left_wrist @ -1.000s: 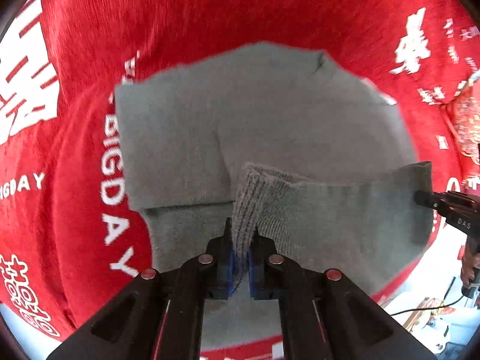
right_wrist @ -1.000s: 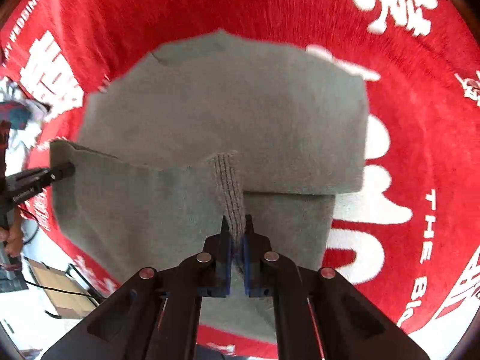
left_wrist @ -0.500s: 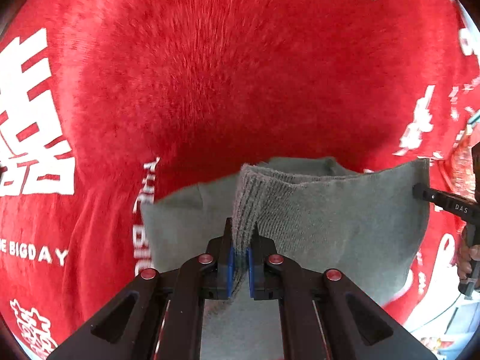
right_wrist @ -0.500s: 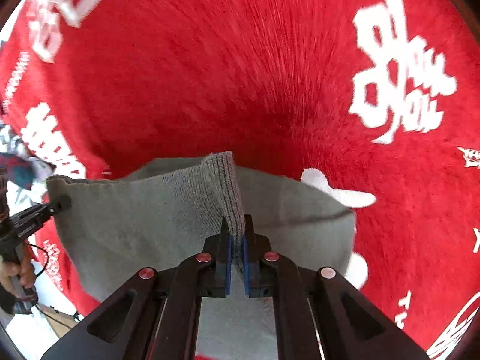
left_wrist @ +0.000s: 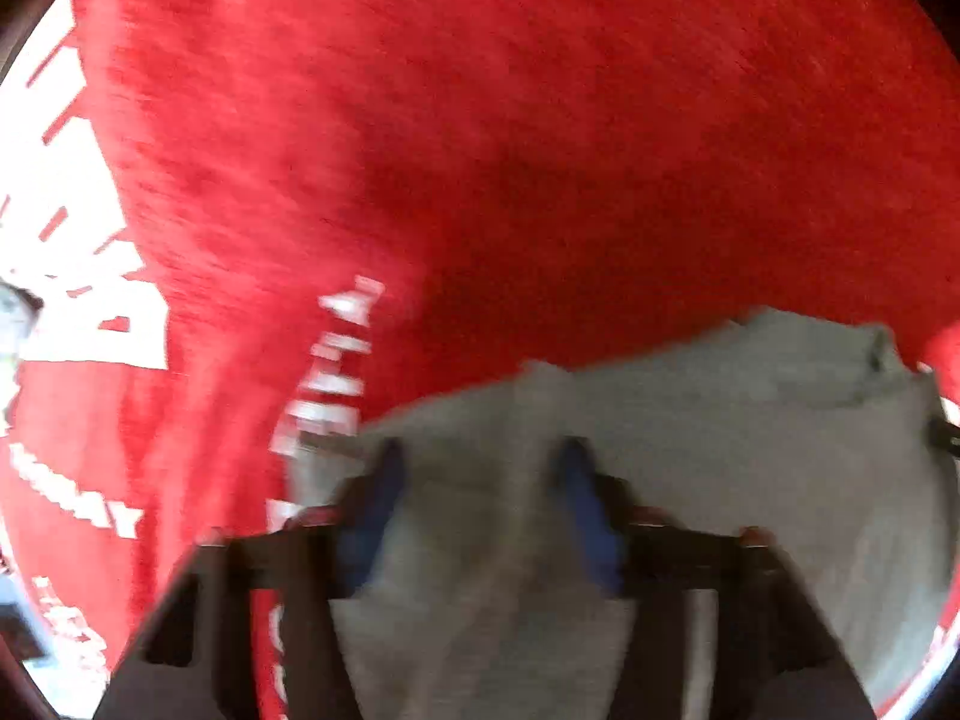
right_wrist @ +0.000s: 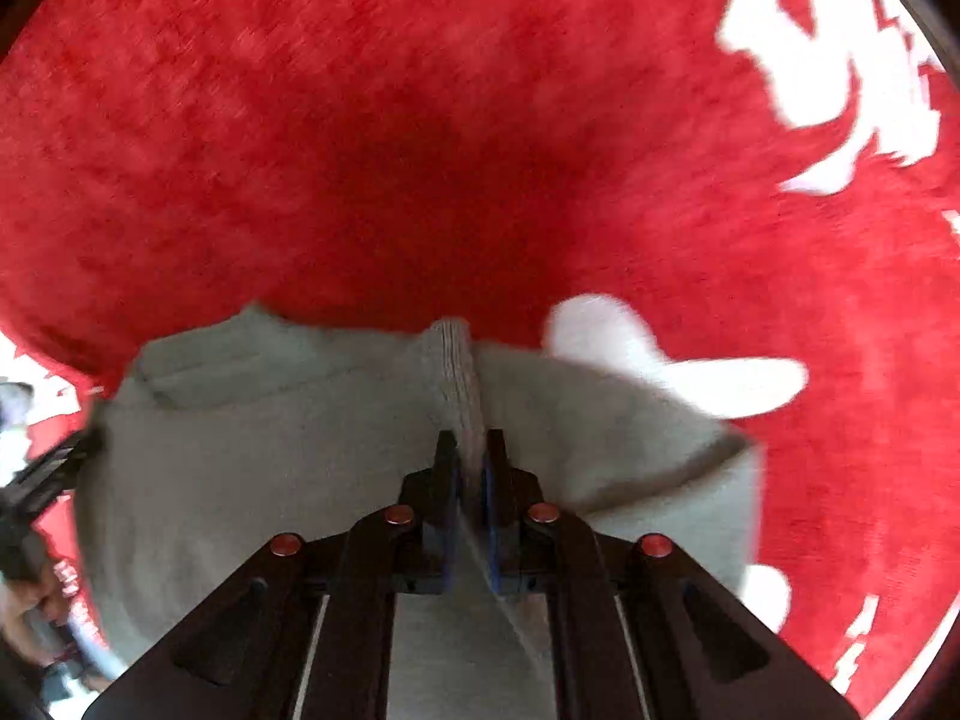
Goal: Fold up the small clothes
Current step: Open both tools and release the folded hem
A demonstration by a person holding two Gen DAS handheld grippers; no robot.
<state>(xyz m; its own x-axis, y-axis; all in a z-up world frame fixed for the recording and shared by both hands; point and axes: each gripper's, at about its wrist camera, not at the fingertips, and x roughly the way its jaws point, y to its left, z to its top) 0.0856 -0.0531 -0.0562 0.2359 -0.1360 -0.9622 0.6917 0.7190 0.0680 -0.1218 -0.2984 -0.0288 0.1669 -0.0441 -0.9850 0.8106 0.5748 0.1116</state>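
Two grippers over a grey garment (right_wrist: pixel 288 450) on a red cloth (right_wrist: pixel 420 120).
Left gripper (left_wrist: pixel 480 468) has just opened wide, straddling the ribbed hem; right gripper (right_wrist: pixel 470 450), narrow and just easing open, has hem between its pads. Folded garment's long axis runs left-right.

White lettering and large white characters are printed on the red cloth (left_wrist: pixel 540 120), but motion blur smears them in both wrist views, so no word, number or brand can be read.
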